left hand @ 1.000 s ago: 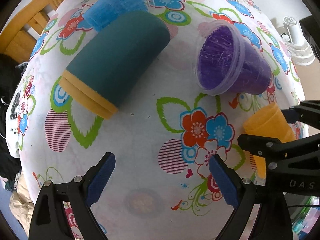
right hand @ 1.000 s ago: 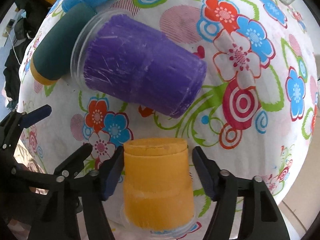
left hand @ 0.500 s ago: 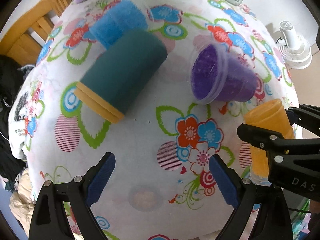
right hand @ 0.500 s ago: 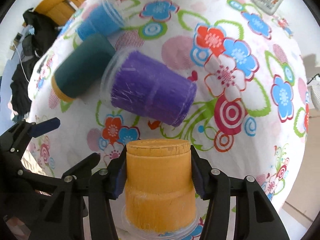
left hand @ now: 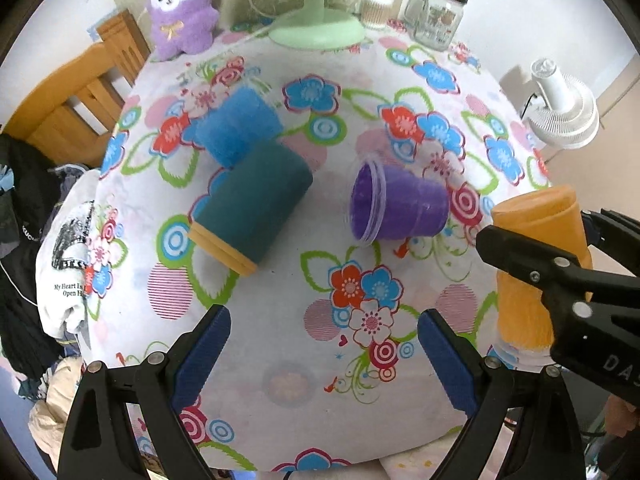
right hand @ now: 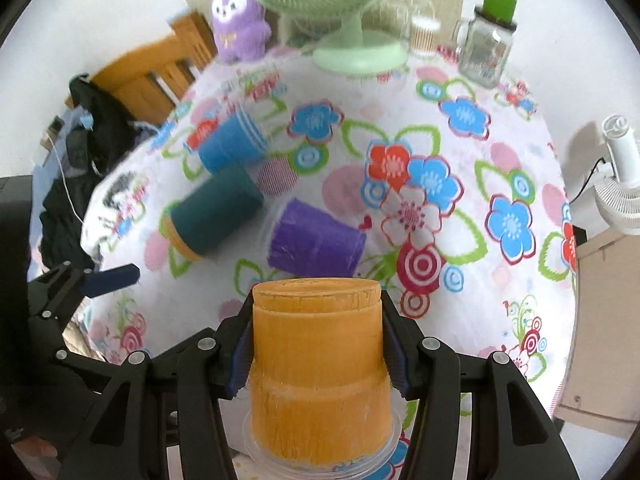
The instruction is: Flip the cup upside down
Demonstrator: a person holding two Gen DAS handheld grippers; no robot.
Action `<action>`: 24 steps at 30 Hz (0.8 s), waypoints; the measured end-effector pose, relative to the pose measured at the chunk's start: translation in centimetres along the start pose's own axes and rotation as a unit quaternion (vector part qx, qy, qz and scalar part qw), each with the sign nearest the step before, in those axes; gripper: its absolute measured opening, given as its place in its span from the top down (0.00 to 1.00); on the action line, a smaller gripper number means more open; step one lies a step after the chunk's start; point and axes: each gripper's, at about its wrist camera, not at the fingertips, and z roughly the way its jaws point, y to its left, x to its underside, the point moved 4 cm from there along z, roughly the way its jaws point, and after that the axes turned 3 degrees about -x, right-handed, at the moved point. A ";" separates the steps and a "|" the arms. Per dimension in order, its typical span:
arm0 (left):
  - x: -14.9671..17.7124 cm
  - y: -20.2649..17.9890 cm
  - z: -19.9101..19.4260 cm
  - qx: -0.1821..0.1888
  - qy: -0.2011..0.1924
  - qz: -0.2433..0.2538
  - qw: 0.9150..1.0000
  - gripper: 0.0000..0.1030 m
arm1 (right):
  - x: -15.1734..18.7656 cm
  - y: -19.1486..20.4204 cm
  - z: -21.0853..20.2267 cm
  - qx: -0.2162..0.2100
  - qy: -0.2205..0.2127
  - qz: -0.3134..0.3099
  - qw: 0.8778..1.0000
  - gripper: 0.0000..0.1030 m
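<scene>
My right gripper [right hand: 316,356] is shut on an orange cup [right hand: 318,368], holding it above the near right part of the table with its closed base pointing away from the camera. The cup also shows in the left wrist view [left hand: 536,272], at the right, with the right gripper's finger across it. My left gripper [left hand: 324,344] is open and empty above the near edge of the floral tablecloth [left hand: 360,380]. A purple cup [left hand: 396,208], a teal cup [left hand: 256,204] with an orange rim and a blue cup [left hand: 236,128] lie on their sides on the table.
A green fan [left hand: 316,28], a purple plush toy [left hand: 180,12], a glass mug jar [left hand: 440,12] and a small jar [left hand: 376,8] stand at the table's far edge. A wooden chair [left hand: 68,104] with clothes is at the left. A white fan [left hand: 560,108] stands off the table's right.
My right gripper closed on the orange cup and lifted it off the table. Both grippers rose and pulled back, so more of the table and its far edge show.
</scene>
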 end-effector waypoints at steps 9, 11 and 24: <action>0.0 0.6 -1.9 -0.008 -0.023 -0.017 1.000 0.07 | -0.5 0.6 -2.9 -0.018 -0.090 -0.001 0.996 0.44; 0.1 0.5 -1.8 -0.010 -0.029 -0.016 0.999 0.07 | -0.1 0.5 -3.1 -0.014 -0.112 -0.004 0.994 0.44; 1.0 -0.3 2.0 -0.011 -0.052 -0.003 0.999 0.07 | 2.7 -1.0 -0.2 -0.002 -0.186 0.003 0.983 0.44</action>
